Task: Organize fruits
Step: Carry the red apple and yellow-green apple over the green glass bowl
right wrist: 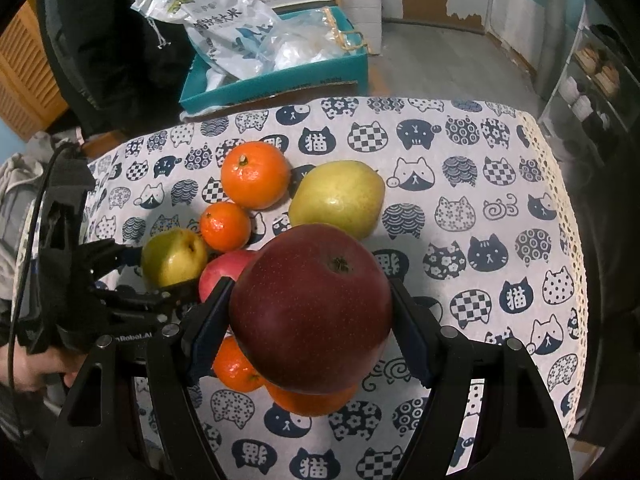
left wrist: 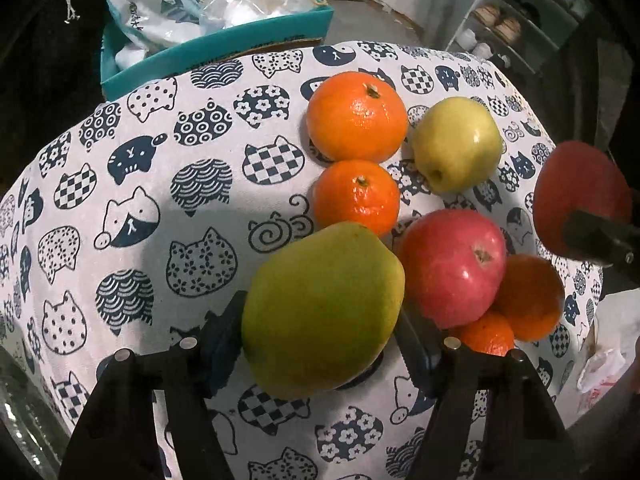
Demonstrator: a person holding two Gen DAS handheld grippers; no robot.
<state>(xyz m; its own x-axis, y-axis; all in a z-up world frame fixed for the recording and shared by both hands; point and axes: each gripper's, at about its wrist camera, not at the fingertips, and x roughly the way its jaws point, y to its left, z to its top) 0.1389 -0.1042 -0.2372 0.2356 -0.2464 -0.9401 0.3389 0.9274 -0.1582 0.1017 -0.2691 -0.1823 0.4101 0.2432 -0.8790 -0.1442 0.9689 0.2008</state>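
Fruit lies on a table with a cat-print cloth [left wrist: 132, 208]. My left gripper [left wrist: 320, 344] is shut on a green pear [left wrist: 322, 308], held just above the cloth; it also shows in the right wrist view [right wrist: 174, 258]. My right gripper [right wrist: 310, 320] is shut on a dark red apple [right wrist: 310, 308], lifted over the pile; the apple shows at the right edge of the left wrist view [left wrist: 580, 196]. On the cloth lie a big orange [left wrist: 356, 116], a small mandarin [left wrist: 356, 196], a yellow pear [left wrist: 456, 142], a pink-red apple [left wrist: 452, 268] and two more oranges [left wrist: 528, 296].
A teal box [left wrist: 216, 56] with plastic bags stands behind the table on the floor. A shelf unit [right wrist: 592, 80] is at the far right. The cloth's lace edge [right wrist: 560, 184] marks the table's right side. A white crumpled bag [left wrist: 608, 356] lies at the right.
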